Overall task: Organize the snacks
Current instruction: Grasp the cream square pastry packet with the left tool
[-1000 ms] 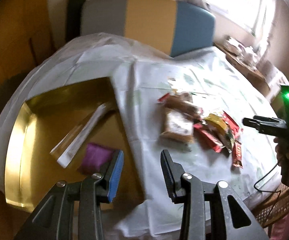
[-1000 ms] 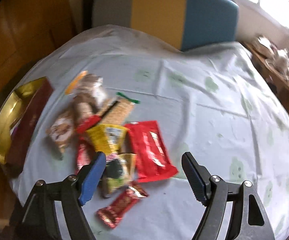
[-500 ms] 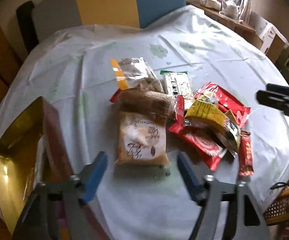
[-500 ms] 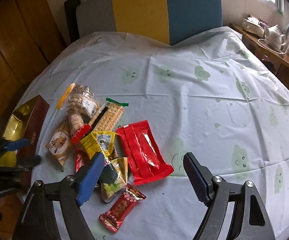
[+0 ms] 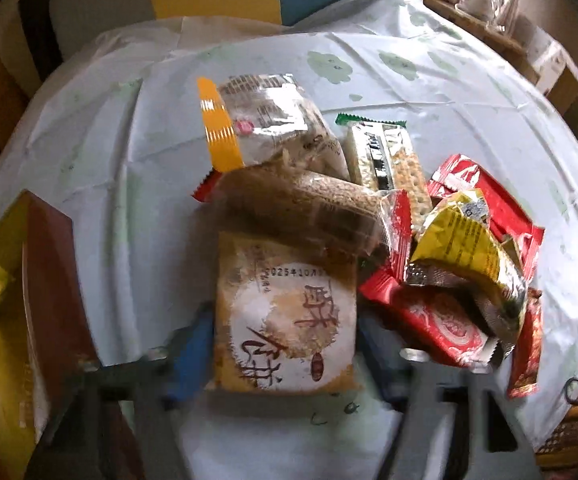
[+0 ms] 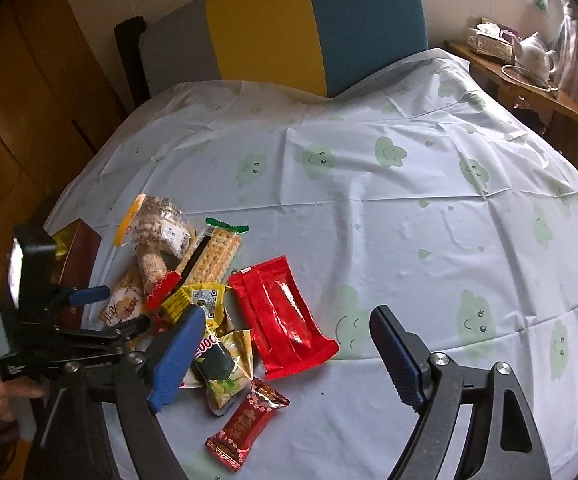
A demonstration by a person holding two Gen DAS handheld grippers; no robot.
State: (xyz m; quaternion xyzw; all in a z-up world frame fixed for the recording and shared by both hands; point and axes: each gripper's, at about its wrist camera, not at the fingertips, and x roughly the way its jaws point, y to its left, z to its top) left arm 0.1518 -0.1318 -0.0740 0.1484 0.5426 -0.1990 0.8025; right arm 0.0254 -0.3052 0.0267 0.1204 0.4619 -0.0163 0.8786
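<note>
A pile of snack packets lies on the white tablecloth (image 6: 409, 200). Nearest the box is a tan pastry packet (image 5: 289, 296) printed with large characters. My left gripper (image 5: 285, 344) points down over it, its jaws closing with the packet between the blurred fingers; I see no firm press. The right wrist view shows that gripper (image 6: 109, 312) astride the same packet (image 6: 123, 306). My right gripper (image 6: 285, 352) hovers open above a flat red packet (image 6: 285, 316), with nothing between its fingers. At the left stands a box (image 5: 49, 272) with dark red walls and a gold inside.
The pile also holds a clear bag with an orange strip (image 5: 265, 128), a cracker pack (image 6: 213, 252), a yellow packet (image 5: 461, 248) and a small red candy packet (image 6: 245, 424). A grey, yellow and blue chair (image 6: 289, 24) stands behind the table. A side table with a teapot (image 6: 537, 56) is at the right.
My left gripper has swung from above the gold box to the pile and sunk over the pastry packet; its jaws widened, then narrowed. The right gripper has stayed almost in place, rolling slightly.
</note>
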